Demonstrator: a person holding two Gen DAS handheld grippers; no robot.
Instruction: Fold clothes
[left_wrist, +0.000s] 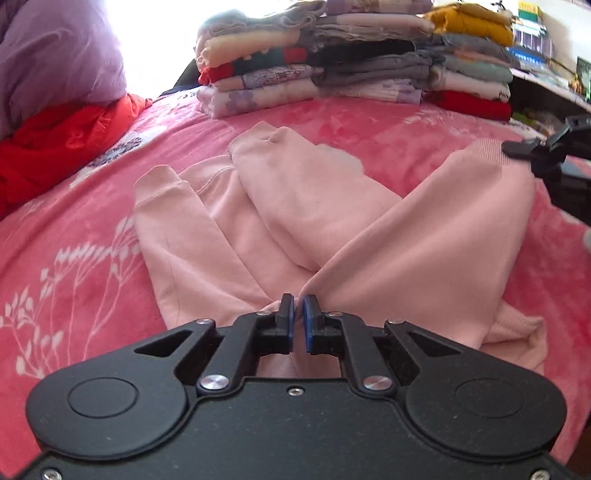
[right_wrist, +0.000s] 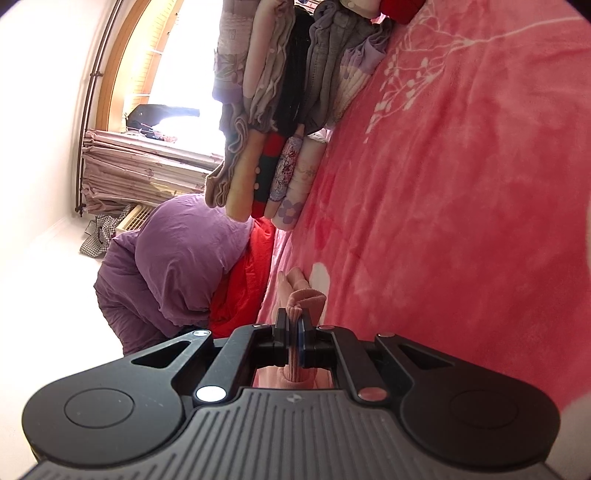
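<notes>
Pink garment (left_wrist: 325, 236) spread on a pink floral blanket (left_wrist: 74, 236), pinched at both ends.

Its long axis ran from bottom centre toward upper right. The left gripper (left_wrist: 298, 314) was clamped on a fold, the right gripper (right_wrist: 294, 328) on the ribbed cuff (right_wrist: 303, 295). Folded clothes stacks (left_wrist: 332, 62) lay at upper centre.

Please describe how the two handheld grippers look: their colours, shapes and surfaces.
Both the left gripper and the right gripper are matte black, with two rounded lobes, angular linkage arms, silver screws and blue finger pads. The right gripper's top plate is ribbed grey.
</notes>
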